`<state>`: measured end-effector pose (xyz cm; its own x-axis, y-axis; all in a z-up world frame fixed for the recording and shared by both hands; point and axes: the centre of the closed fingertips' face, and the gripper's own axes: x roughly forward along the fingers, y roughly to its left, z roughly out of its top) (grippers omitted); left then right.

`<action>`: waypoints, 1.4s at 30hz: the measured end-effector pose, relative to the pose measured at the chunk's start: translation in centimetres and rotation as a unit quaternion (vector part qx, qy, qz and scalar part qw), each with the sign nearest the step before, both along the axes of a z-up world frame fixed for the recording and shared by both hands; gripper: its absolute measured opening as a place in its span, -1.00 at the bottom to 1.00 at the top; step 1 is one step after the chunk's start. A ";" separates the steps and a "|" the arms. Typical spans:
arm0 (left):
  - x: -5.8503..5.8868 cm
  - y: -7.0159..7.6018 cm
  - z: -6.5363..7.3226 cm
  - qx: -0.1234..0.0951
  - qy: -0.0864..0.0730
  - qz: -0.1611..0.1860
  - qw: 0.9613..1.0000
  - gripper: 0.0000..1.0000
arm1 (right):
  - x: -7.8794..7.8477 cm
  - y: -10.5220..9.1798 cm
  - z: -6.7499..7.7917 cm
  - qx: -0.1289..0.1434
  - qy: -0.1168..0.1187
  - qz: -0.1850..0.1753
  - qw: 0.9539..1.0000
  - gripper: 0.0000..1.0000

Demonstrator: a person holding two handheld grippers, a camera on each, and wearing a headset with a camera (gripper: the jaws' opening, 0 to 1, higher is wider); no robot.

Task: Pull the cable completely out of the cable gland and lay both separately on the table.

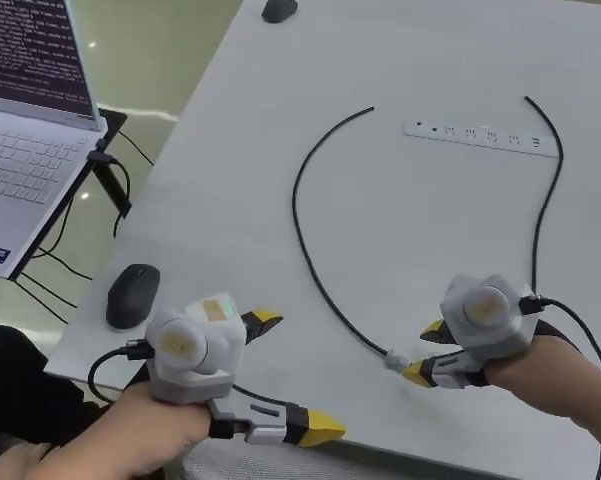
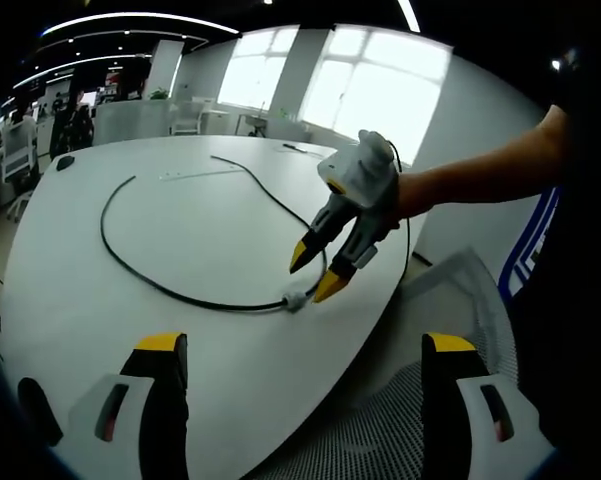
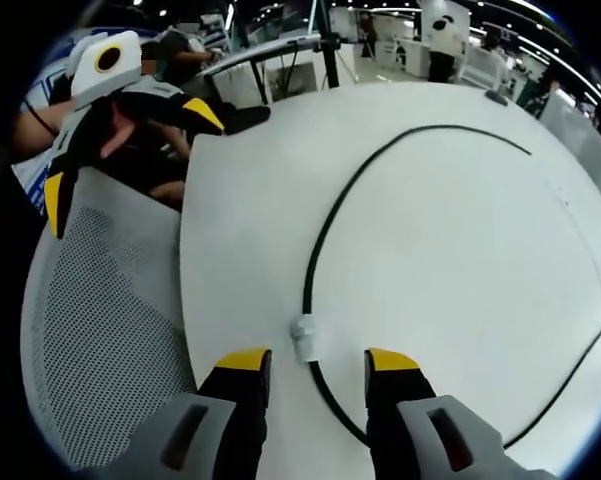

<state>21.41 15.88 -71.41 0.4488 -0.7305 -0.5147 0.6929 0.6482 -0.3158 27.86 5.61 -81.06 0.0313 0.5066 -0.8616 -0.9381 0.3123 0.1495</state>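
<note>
Head view puts the left gripper (image 1: 295, 375) nearest, at the near left edge of the table (image 1: 230, 200), its jaws spread wide and holding nothing; its own view agrees, with bare table between the yellow tips. To the right and slightly farther, the right gripper (image 1: 425, 352) is slack as well, jaws apart, tips close beside the gland (image 1: 395, 360). Right gripper view shows that small white gland (image 3: 305, 338) lying on the table just ahead of the gap between the jaws, pinched by neither. The black cable (image 3: 325, 230) enters its far side and comes out the near side, passing between the jaws and curling off to the right. So the cable is still threaded through the gland, and by my reading nothing of the task is done yet: no grasp on either part, no pulling, no separation. From the gland the cable sweeps left and far in a wide arc across the middle of the table, its far end lying loose, short of the strip (image 1: 480, 138). A mouse (image 1: 133, 295) sits on the table's left edge and a laptop (image 1: 20, 120) stands farther left, both well apart from the work. What is left is everything: grip the gland, grip the cable, draw it fully out, lay the two down apart.
</note>
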 end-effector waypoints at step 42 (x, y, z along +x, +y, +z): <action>0.3 -0.7 1.7 -0.028 -0.010 0.008 1.000 0.76 | -0.2 0.2 1.6 0.005 -0.035 0.037 0.999 -0.87</action>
<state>21.75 15.16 -69.68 0.4707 -0.7504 -0.4641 0.6892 0.6411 -0.3375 27.66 5.80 -79.44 0.0541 0.5184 -0.8534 -0.9668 0.2410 0.0851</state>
